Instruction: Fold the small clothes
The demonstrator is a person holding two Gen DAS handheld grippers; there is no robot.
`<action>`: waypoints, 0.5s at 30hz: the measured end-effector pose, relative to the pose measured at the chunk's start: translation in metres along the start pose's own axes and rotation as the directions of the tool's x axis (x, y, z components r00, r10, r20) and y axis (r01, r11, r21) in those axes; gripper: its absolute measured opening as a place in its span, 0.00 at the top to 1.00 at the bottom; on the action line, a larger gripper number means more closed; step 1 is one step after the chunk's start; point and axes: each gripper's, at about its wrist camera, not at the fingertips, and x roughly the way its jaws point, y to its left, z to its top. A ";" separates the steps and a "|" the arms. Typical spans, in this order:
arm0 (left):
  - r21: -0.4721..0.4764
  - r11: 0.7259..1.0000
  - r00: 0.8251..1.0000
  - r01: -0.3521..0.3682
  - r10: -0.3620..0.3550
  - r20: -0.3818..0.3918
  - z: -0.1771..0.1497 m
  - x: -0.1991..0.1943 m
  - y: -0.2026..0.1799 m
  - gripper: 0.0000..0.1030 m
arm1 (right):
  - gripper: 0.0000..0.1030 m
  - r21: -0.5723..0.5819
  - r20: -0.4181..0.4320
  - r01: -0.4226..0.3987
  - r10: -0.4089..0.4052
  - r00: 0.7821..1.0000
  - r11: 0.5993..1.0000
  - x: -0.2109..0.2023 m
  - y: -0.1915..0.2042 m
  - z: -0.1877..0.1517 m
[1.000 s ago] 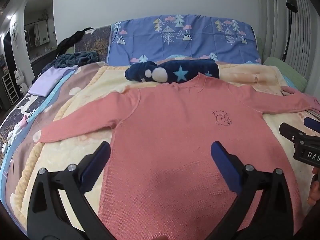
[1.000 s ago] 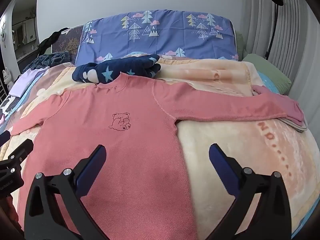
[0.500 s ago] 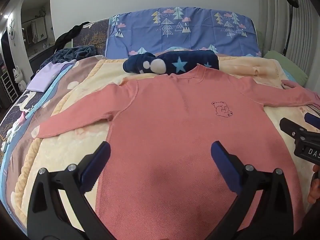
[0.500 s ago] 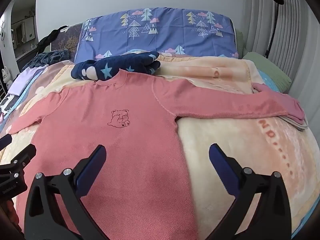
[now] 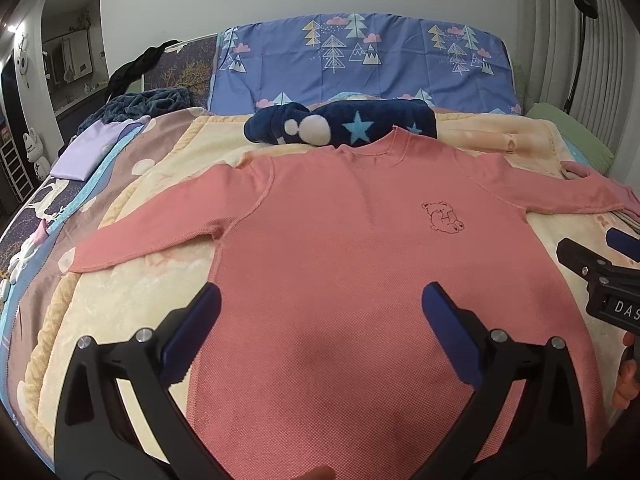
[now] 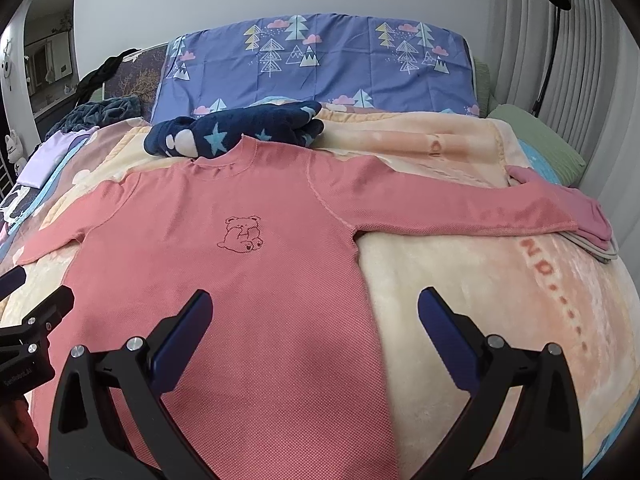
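A pink long-sleeved top (image 5: 360,264) (image 6: 248,280) with a small bear outline (image 6: 242,234) lies flat, front up, on the bed with both sleeves spread out. My left gripper (image 5: 320,312) hovers open over the lower body of the top, with nothing between its fingers. My right gripper (image 6: 314,316) is open too, above the top's right side edge, one finger over the cloth and the other over the blanket. Each gripper shows at the edge of the other's view.
The top rests on a cream and peach fleece blanket (image 6: 480,280). A navy star-print garment (image 5: 340,126) lies at the collar, with a blue tree-print pillow (image 5: 360,64) behind. Folded pink clothes (image 6: 576,216) sit under the right cuff. A lilac cloth (image 5: 84,152) lies far left.
Both grippers have drifted slightly forward over the top, so it sits a little lower and larger in view. Both stay open; the top has not moved.
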 end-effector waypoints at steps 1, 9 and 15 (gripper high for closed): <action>0.001 1.000 1.000 0.004 -0.004 -0.003 0.000 0.000 0.000 0.02 | 0.01 -0.001 0.000 0.001 -0.001 1.000 1.000 0.000 0.000 0.000; 0.023 1.000 1.000 0.007 -0.007 0.005 -0.001 0.000 -0.003 0.02 | 0.01 0.006 -0.002 -0.010 0.010 1.000 1.000 0.001 0.001 -0.001; 0.026 1.000 1.000 0.009 -0.009 0.010 -0.001 0.000 -0.004 0.02 | 0.01 0.004 -0.002 -0.007 0.007 1.000 1.000 0.001 0.002 -0.001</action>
